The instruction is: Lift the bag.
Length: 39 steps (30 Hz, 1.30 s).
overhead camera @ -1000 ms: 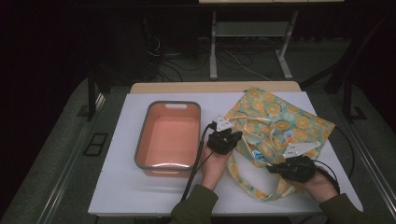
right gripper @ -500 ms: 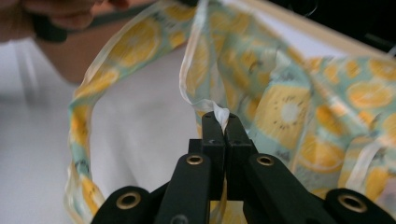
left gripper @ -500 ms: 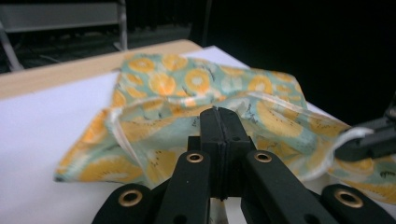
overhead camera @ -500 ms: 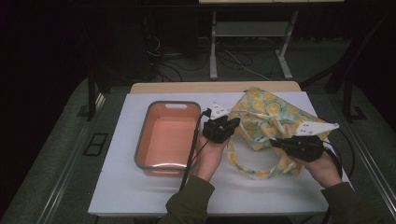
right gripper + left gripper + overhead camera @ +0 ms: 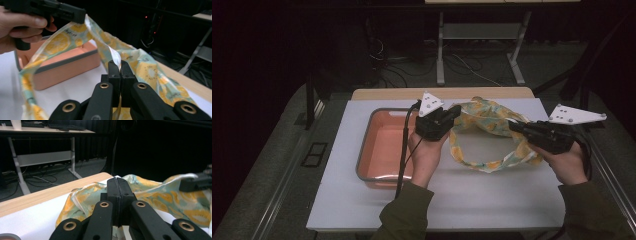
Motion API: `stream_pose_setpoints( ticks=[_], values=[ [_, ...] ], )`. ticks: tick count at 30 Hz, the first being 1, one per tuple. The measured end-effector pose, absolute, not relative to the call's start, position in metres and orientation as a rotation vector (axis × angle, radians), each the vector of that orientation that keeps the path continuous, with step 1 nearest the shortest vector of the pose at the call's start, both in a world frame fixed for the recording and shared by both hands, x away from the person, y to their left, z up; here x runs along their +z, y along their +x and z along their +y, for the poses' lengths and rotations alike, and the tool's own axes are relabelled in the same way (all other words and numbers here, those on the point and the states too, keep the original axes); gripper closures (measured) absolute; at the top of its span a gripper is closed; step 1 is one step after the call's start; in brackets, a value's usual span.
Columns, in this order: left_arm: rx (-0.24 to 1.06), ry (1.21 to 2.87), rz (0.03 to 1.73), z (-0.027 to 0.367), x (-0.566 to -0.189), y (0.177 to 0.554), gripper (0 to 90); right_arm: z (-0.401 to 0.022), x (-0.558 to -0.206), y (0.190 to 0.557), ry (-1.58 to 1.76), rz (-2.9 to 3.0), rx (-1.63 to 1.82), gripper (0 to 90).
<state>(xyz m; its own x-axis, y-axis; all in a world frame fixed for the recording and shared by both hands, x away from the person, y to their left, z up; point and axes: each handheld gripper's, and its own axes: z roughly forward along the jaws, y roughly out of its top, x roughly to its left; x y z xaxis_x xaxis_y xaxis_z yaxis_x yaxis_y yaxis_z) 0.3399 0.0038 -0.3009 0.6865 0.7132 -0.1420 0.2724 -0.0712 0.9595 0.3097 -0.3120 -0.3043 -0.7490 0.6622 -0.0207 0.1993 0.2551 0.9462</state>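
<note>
A cloth bag (image 5: 490,118) printed with yellow lemon slices on pale green hangs above the white table (image 5: 492,200), stretched between both grippers with its mouth pulled wide. My left gripper (image 5: 455,111) is shut on the bag's left rim, and in the left gripper view its jaws (image 5: 117,181) pinch the cloth (image 5: 155,192). My right gripper (image 5: 512,125) is shut on the right rim; the right gripper view has the fabric edge (image 5: 113,53) caught between its closed jaws (image 5: 118,66). The bag's lower loop (image 5: 484,164) sags toward the table.
A salmon-pink rectangular tray with a grey rim (image 5: 362,155) lies on the table left of the bag, under my left hand. A wooden strip (image 5: 442,93) borders the table's far edge. Behind it stand a desk frame (image 5: 477,31) and floor cables.
Both hands have risen and moved apart, lifting the bag from lying flat on the table into the air and pulling its mouth open. The tray has not moved.
</note>
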Motion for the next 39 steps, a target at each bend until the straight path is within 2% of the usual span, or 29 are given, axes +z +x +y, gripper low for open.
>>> stream_pose_setpoints(
  ticks=[9, 19, 26, 35, 39],
  values=[
    [0.376, 1.745, 0.914, -0.010, -0.330, 0.378, 89.8, -0.321, -0.334, 0.347, 0.938, 2.140, 1.379, 89.4],
    [0.391, 1.846, 1.005, -0.045, -0.351, 0.409, 89.7, -0.336, -0.375, 0.388, 1.135, 2.147, 1.258, 89.3],
    [0.410, 1.875, 1.061, -0.059, -0.374, 0.426, 89.7, -0.340, -0.393, 0.406, 1.207, 2.166, 1.212, 89.4],
    [0.414, 1.921, 1.044, -0.064, -0.391, 0.434, 87.8, -0.341, -0.411, 0.419, 1.275, 2.191, 1.180, 88.7],
    [0.427, 1.914, 1.032, -0.060, -0.386, 0.431, 71.3, -0.340, -0.405, 0.414, 1.266, 2.203, 1.234, 68.7]
  ],
)
